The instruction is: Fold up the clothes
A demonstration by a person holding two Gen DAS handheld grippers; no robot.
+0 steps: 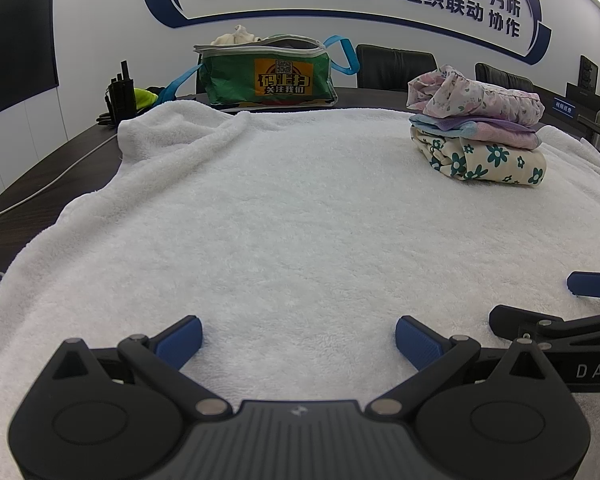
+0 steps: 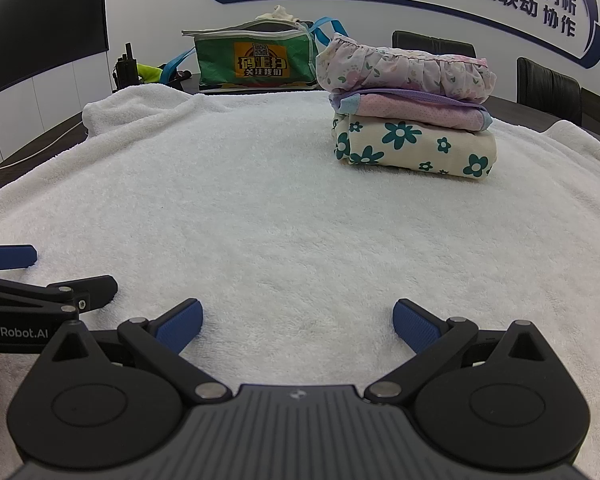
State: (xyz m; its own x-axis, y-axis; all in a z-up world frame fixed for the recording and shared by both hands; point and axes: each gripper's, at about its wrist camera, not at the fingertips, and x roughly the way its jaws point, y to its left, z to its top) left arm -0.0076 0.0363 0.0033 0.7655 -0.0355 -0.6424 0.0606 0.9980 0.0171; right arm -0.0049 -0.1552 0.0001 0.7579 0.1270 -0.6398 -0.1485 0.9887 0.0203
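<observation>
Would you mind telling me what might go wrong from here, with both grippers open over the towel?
1. The three-garment folded stack has a ruffled pale floral garment bulging on top; brushing it may topple the pile.
2. The left gripper and right gripper sit close together, so they could collide.
3. The next garment seems to be in the green zip bag behind the white terry towel; its blue strap might snag a finger.

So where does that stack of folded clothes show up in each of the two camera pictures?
Left wrist view: the stack of folded clothes sits upper right on the white towel.
Right wrist view: the stack sits right of centre, appearing larger.
Shared landmark: the green bag behind the towel.
</observation>
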